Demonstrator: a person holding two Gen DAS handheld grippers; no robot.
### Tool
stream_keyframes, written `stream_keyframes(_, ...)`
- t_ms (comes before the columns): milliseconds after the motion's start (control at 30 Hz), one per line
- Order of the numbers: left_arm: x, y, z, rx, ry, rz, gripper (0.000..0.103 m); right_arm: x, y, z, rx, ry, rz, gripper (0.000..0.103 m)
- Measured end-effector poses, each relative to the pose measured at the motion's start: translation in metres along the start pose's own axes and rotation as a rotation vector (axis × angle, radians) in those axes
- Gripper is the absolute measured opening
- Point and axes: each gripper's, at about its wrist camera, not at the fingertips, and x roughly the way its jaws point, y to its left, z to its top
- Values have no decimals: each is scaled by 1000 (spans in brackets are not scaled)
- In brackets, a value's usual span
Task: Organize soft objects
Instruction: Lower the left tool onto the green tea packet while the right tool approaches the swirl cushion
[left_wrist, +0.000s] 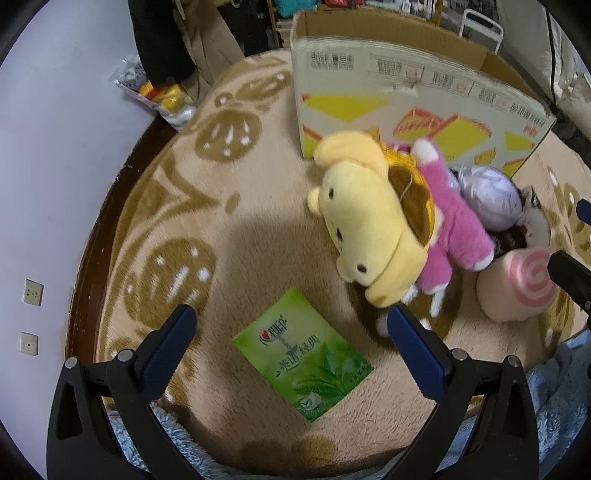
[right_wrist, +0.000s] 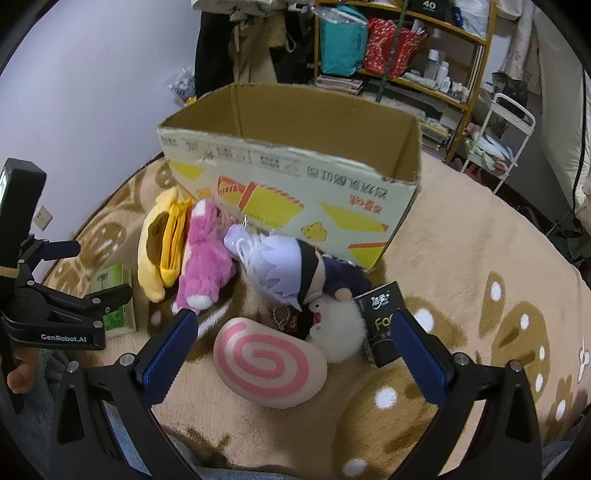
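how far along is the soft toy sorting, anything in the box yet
Nothing looks done: what shows of the cardboard box interior is bare. Nothing is in hand; the left gripper and right gripper are both open. Left on the blanket: yellow plush, pink plush, swirl cushion, doll, white fluffy toy.

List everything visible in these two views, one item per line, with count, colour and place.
cardboard box: 1, brown, printed front, open top, behind the toys
yellow plush: 1, yellow, leftmost in pile
pink plush: 1, pink, beside the yellow one
doll: 1, lavender hair, dark clothes, before the box
swirl cushion: 1, pink-white, nearest
white plush: 1, white, beside the cushion
green packet: 1, green, on the blanket
black packet: 1, black, right of pile
blanket: 1, beige-brown, underneath
left hand-held gripper: open
right hand-held gripper: open
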Motion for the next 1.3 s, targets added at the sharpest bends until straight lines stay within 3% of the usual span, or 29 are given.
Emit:
stream_keyframes(567,44,11,-3,-60,176,-65,102,24,15,-7,-71,108,18,103)
stream_keyframes(733,50,14,-2,-54,184,-65,101,29,16,-8,-69,129,20,103)
stream_keyframes(933,53,9,-4,-22,199,-56,88,36,11,-12,-50,168,32,103)
stream_keyframes(1233,47,-6,-6,10,170,-50,84,44,13,-15,-61,208,20,103)
stream_keyframes(1300,45,-7,-7,10,168,-50,84,44,13,-15,-56,211,17,93)
